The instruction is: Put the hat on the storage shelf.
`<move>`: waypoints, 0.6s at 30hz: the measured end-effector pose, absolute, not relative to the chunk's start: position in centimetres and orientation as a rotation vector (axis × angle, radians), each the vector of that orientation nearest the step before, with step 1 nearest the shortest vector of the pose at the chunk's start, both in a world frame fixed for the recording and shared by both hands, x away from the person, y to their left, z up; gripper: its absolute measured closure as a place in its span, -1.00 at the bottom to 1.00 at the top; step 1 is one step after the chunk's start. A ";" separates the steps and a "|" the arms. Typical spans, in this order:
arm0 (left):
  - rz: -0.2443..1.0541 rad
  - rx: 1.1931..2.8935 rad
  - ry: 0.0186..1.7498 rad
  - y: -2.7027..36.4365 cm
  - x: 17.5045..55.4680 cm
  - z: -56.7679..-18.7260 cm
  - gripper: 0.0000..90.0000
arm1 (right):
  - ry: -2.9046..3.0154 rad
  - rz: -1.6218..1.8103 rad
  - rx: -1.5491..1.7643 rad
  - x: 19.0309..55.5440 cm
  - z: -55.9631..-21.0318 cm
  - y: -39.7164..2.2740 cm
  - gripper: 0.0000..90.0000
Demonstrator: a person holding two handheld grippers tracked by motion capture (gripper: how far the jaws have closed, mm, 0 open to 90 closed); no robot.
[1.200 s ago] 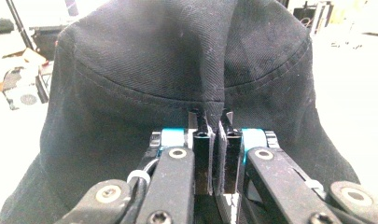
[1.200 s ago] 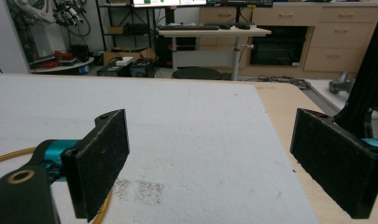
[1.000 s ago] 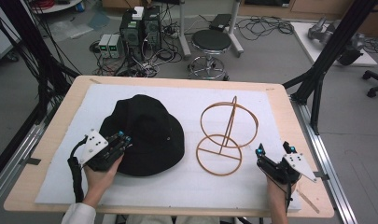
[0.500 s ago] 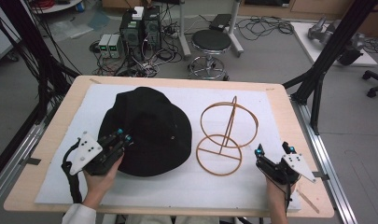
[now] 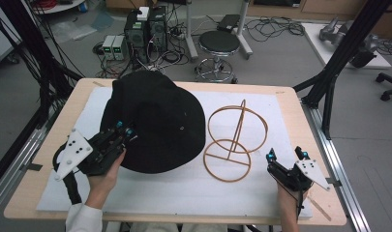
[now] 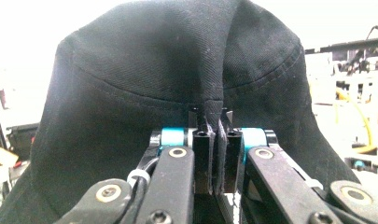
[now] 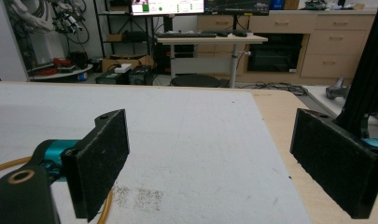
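left gripper (image 5: 124, 130): held at the table's left front, jaws pinched tight on the near brim of the black hat (image 5: 155, 125); in the left gripper view a fold of the hat (image 6: 177, 79) is squeezed between the two closed black jaws.
right gripper (image 5: 285, 155): low at the right front corner of the white mat (image 5: 280, 111), jaws spread wide with nothing between them; the right gripper view shows bare mat (image 7: 186, 140) between the two pads.
gripper views versus high: the left gripper view shows the brim's stitched seam and the twill weave up close; the right gripper view shows a thin orange curve of the wire stand (image 7: 9, 165) at its lower left.
hat: dark, soft bucket shape, left of centre on the mat, its crown raised and bunched toward the far edge.
wire stand (image 5: 234, 140): orange rings on an upright rod, just right of the hat, apart from both grippers.
change: the left gripper has tilted up and lifted the brim, and the hat stands taller and reaches farther back than half a second ago; the right gripper has stayed put.
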State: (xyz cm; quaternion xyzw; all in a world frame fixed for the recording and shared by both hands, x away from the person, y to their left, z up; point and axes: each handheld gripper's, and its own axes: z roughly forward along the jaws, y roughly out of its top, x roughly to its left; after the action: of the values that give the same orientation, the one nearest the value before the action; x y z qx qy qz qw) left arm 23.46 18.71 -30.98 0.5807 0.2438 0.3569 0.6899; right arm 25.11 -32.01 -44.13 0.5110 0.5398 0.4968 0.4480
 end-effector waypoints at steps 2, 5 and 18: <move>0.776 1.265 0.533 18.7 23.5 -30.5 0.93 | 1.333 1.230 1.268 25.1 -44.1 -32.1 -0.76; 0.748 1.231 0.505 18.6 23.6 -29.8 0.93 | 1.328 1.234 1.269 25.1 -44.1 -32.1 -0.76; 0.677 1.204 0.417 15.6 24.5 -27.3 0.93 | 1.328 1.245 1.268 24.9 -44.0 -32.1 -0.76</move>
State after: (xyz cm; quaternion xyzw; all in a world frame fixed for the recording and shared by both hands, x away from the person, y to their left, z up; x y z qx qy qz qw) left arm 24.52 15.64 -27.34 0.5510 0.1910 0.3101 0.7509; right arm 24.89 -32.13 -44.04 0.5116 0.5359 0.5027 0.4455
